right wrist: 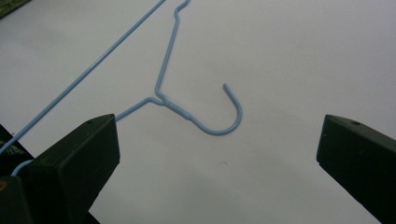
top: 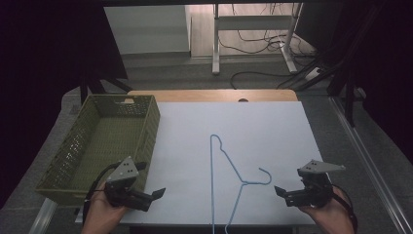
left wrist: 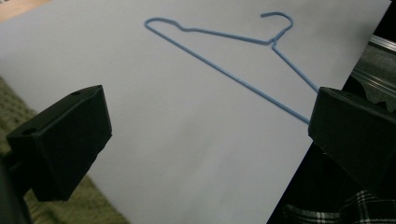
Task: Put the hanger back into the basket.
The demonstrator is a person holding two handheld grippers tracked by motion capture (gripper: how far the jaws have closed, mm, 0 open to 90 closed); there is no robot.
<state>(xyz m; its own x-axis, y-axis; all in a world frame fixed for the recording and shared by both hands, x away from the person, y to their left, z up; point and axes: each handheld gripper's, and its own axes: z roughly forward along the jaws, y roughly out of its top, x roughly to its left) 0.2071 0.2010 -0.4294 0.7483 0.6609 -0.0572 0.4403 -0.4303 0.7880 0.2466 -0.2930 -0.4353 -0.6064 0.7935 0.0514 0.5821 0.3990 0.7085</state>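
1. Both tools stand idle at the near edge of the surface: your left tool (top: pixel 155 195) sits to the left of the hanger (top: pixel 229 168), your right tool (top: pixel 281 192) to its right, each well apart from the wire.
2. Jaw state: both sets are spread wide with nothing between them. Each gripper view shows bare white surface (top: pixel 272 131) in the gap.
3. Hanger position: the blue wire hanger lies flat on the surface, roughly midway between the two tools. Its hook (right wrist: pixel 231 116) curls toward your right tool, which points straight at it, so judge that hook as the likely first grip point.
4. Basket position: the green basket (top: pixel 146 124) stands left of the hanger, just behind your left tool, with no contents visible. Judge it as the probable destination, placed within reach of that hand.
5. Cut off: the hanger's near corner runs past the front edge of the surface and out of the high view.
6. Hard to make out: the room beyond the surface is dark, and the thin wire shows no detail of its twisted neck (left wrist: pixel 272 42) from the left gripper view.
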